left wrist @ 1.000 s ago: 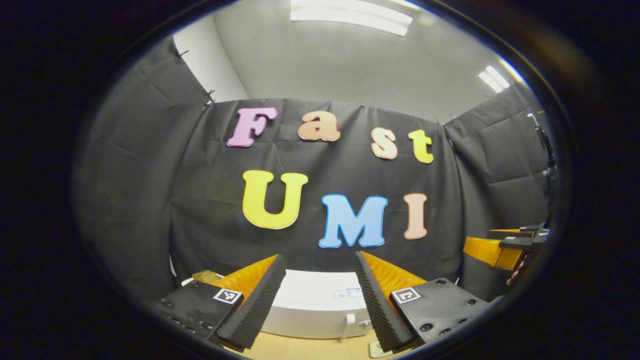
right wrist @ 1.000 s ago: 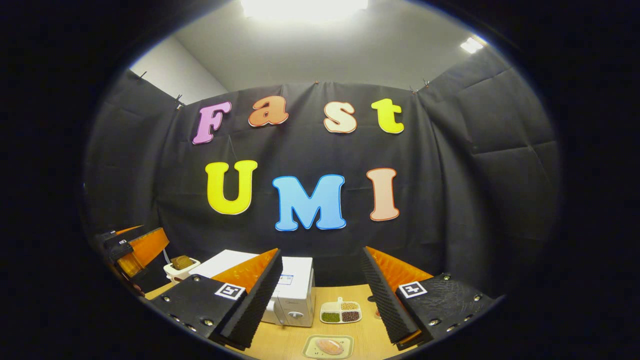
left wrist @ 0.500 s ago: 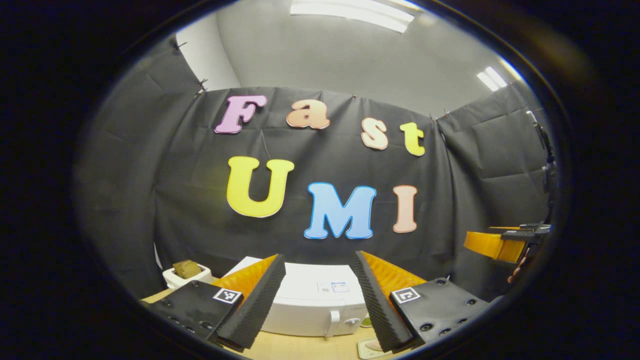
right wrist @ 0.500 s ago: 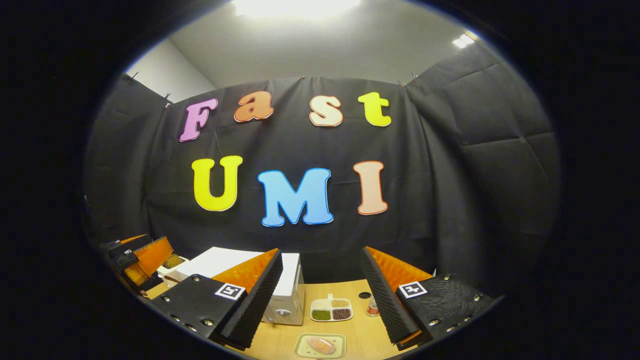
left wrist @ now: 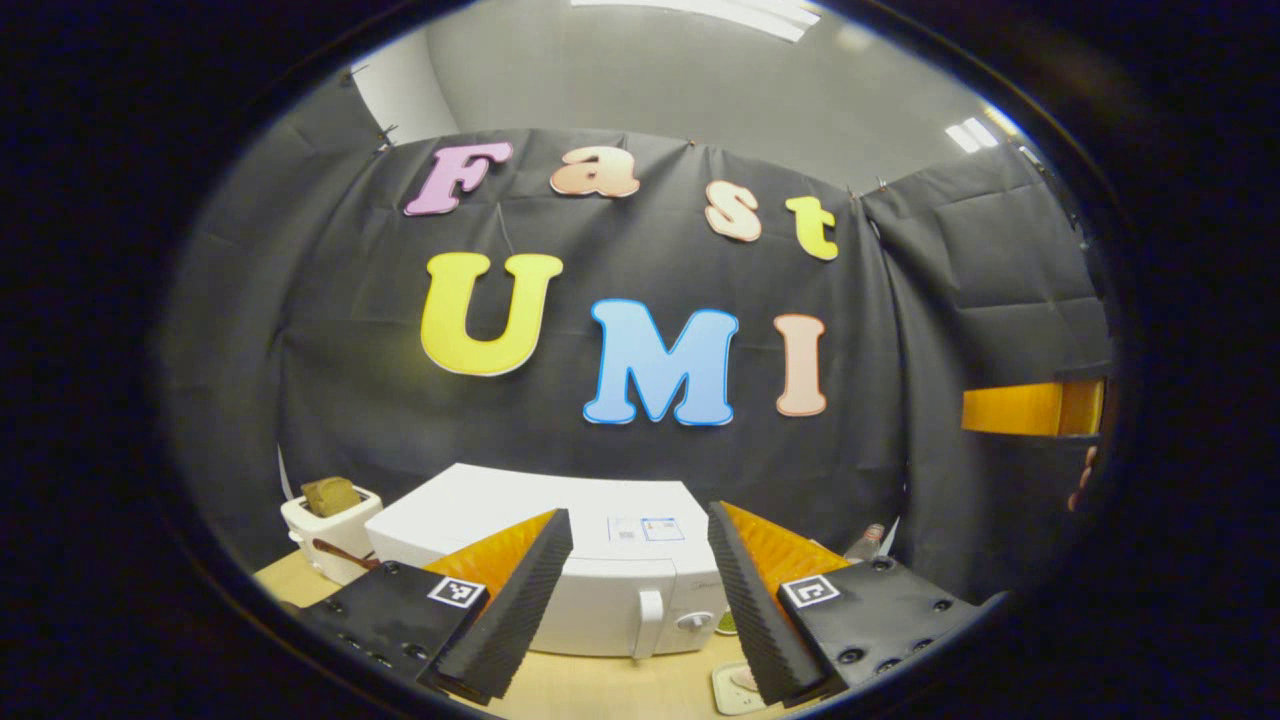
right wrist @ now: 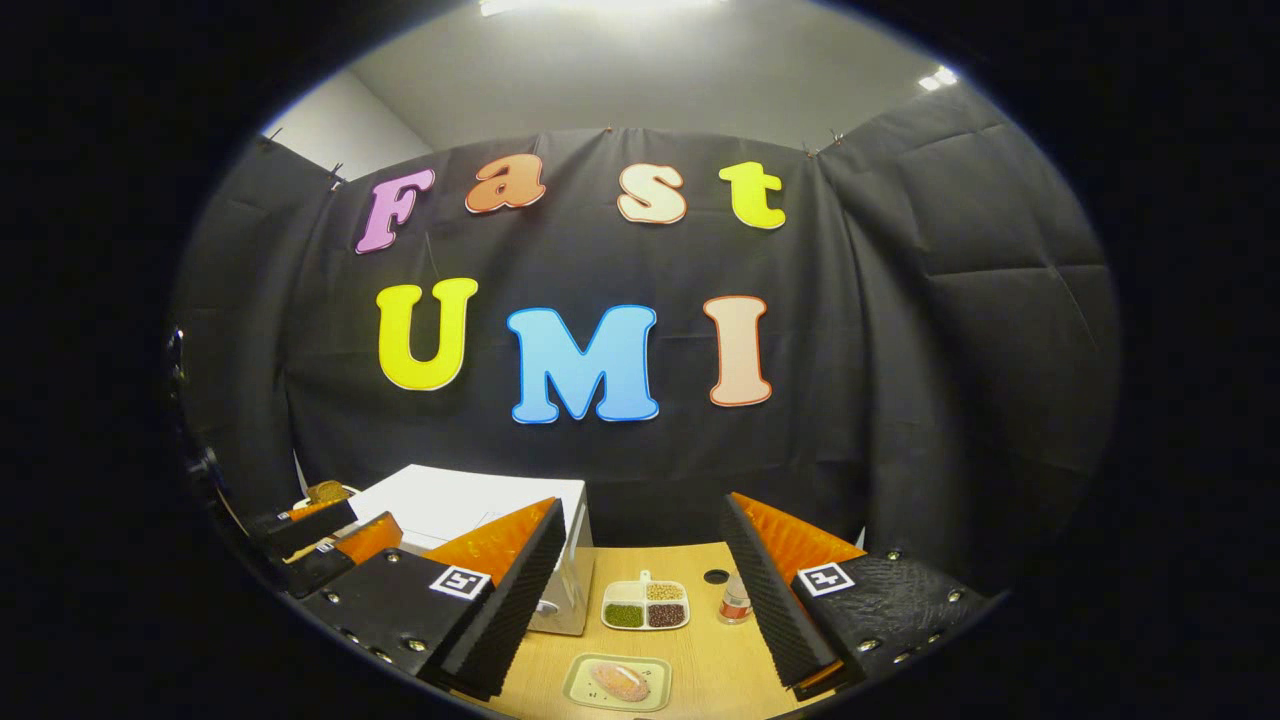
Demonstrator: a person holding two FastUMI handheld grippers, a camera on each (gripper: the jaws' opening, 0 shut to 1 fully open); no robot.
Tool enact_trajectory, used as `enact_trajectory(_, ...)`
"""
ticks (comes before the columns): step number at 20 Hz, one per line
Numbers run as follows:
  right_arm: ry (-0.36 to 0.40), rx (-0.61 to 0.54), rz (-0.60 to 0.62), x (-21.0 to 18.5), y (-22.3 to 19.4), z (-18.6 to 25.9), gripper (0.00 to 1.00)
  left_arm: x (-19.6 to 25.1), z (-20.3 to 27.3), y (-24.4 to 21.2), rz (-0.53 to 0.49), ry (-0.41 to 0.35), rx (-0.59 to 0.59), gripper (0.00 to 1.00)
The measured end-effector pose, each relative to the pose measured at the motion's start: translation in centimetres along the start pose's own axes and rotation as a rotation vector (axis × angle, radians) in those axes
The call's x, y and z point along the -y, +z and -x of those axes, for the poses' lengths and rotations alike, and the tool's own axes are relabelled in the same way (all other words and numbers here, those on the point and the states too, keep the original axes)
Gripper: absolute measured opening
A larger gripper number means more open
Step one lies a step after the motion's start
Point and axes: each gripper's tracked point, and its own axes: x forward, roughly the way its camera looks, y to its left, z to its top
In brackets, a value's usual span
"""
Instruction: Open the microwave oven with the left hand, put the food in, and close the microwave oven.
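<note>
— On the wooden table (right wrist: 700, 660), what is the biggest thing?

— The white microwave oven (left wrist: 560, 555). Its door is shut and its handle (left wrist: 650, 609) stands upright on the front, left of a round knob.

— And around the microwave oven?

— To its left in the left gripper view stands a white toaster (left wrist: 330, 525) with a brown slice in its slot. To its right in the right gripper view lies a divided dish (right wrist: 645, 606) of beans and grains, with a small bottle (right wrist: 735, 598) just beyond that. Nearer the camera than the oven, a pale tray carries the food (right wrist: 618, 681), an orange-pink piece.

— How do the tongs stand?

— The left gripper (left wrist: 640, 590) hangs in front of the microwave oven, fingers wide apart, nothing between them. The right gripper (right wrist: 645, 600) is also spread wide and empty, off the oven's right side, above the tray.
</note>
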Motion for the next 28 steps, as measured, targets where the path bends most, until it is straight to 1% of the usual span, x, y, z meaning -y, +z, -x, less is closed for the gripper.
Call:
enact_trajectory(2,-0.018,-0.018,-0.016,0.5,-1.1,0.0,0.96,0.2,-1.3,-3.2,-0.007,-0.005,-0.052,0.87)
enact_trajectory(3,-0.029,-0.032,-0.021,1.0,-1.8,0.0,0.95,0.2,-2.0,-4.6,-0.011,-0.004,-0.077,0.94)
enact_trajectory(4,-0.034,-0.044,-0.026,1.2,-2.1,-0.1,0.96,0.4,-2.6,-6.2,-0.015,-0.005,-0.100,0.91)
enact_trajectory(5,-0.040,-0.054,-0.030,1.5,-2.5,-0.1,0.95,0.6,-3.2,-7.5,-0.017,-0.010,-0.124,0.91)
enact_trajectory(6,-0.047,-0.060,-0.033,1.8,-2.6,-0.2,0.96,0.9,-3.8,-8.8,-0.017,-0.019,-0.144,0.94)
enact_trajectory(8,-0.066,-0.065,-0.031,2.6,-2.8,-0.4,0.95,1.9,-4.9,-10.9,0.002,-0.049,-0.162,0.90)
enact_trajectory(9,-0.074,-0.064,-0.030,3.2,-2.9,-0.4,0.95,2.0,-5.4,-11.5,0.012,-0.052,-0.163,0.92)
enact_trajectory(10,-0.081,-0.062,-0.030,3.5,-2.8,-0.3,0.95,1.7,-6.0,-12.5,0.009,-0.041,-0.177,0.90)
enact_trajectory(11,-0.091,-0.061,-0.028,4.0,-2.9,-0.4,0.96,1.4,-6.6,-13.6,-0.001,-0.026,-0.196,0.90)
enact_trajectory(13,-0.109,-0.069,-0.023,4.9,-3.4,-0.2,0.96,1.5,-7.6,-16.0,-0.001,-0.027,-0.244,0.89)
enact_trajectory(14,-0.116,-0.076,-0.023,5.2,-3.7,-0.3,0.96,1.8,-7.9,-17.1,-0.010,-0.035,-0.271,0.84)
enact_trajectory(15,-0.121,-0.087,-0.023,5.6,-4.1,-0.3,0.96,1.8,-8.2,-17.7,-0.023,-0.031,-0.287,0.77)
enact_trajectory(16,-0.124,-0.101,-0.024,5.8,-4.5,-0.3,0.96,1.2,-8.6,-18.2,-0.031,-0.016,-0.294,0.75)
enact_trajectory(17,-0.128,-0.113,-0.027,6.1,-5.0,-0.3,0.96,0.6,-8.8,-18.4,-0.034,0.004,-0.295,0.70)
enact_trajectory(18,-0.131,-0.119,-0.032,6.2,-5.1,-0.4,0.96,0.2,-9.1,-18.8,-0.028,0.017,-0.302,0.63)
enact_trajectory(19,-0.133,-0.124,-0.037,6.4,-5.3,-0.5,0.96,0.2,-9.4,-19.1,-0.012,0.016,-0.313,0.53)
enact_trajectory(20,-0.134,-0.128,-0.039,6.4,-5.4,-0.7,0.96,0.7,-9.9,-20.0,0.006,-0.004,-0.329,0.55)
enact_trajectory(21,-0.132,-0.131,-0.039,6.4,-5.6,-0.8,0.96,0.9,-9.6,-19.8,-0.009,0.001,-0.336,0.43)
enact_trajectory(22,-0.130,-0.132,-0.038,6.3,-5.5,-0.9,0.96,0.8,-9.6,-19.8,-0.031,0.001,-0.331,0.37)
enact_trajectory(23,-0.127,-0.132,-0.037,6.2,-5.5,-1.1,0.96,0.9,-9.4,-19.6,-0.041,-0.001,-0.341,0.33)
enact_trajectory(25,-0.115,-0.132,-0.038,5.7,-5.5,-1.4,0.96,1.0,-9.4,-19.7,-0.001,-0.023,-0.360,0.24)
enact_trajectory(26,-0.108,-0.131,-0.037,5.5,-5.4,-1.5,0.96,1.0,-9.3,-19.7,0.004,-0.039,-0.368,0.22)
enact_trajectory(27,-0.101,-0.129,-0.037,5.1,-5.3,-1.5,0.96,1.0,-9.0,-19.5,-0.004,-0.050,-0.374,0.17)
enact_trajectory(28,-0.092,-0.128,-0.037,4.7,-5.3,-1.7,0.96,0.9,-9.3,-19.6,-0.019,-0.060,-0.379,0.17)
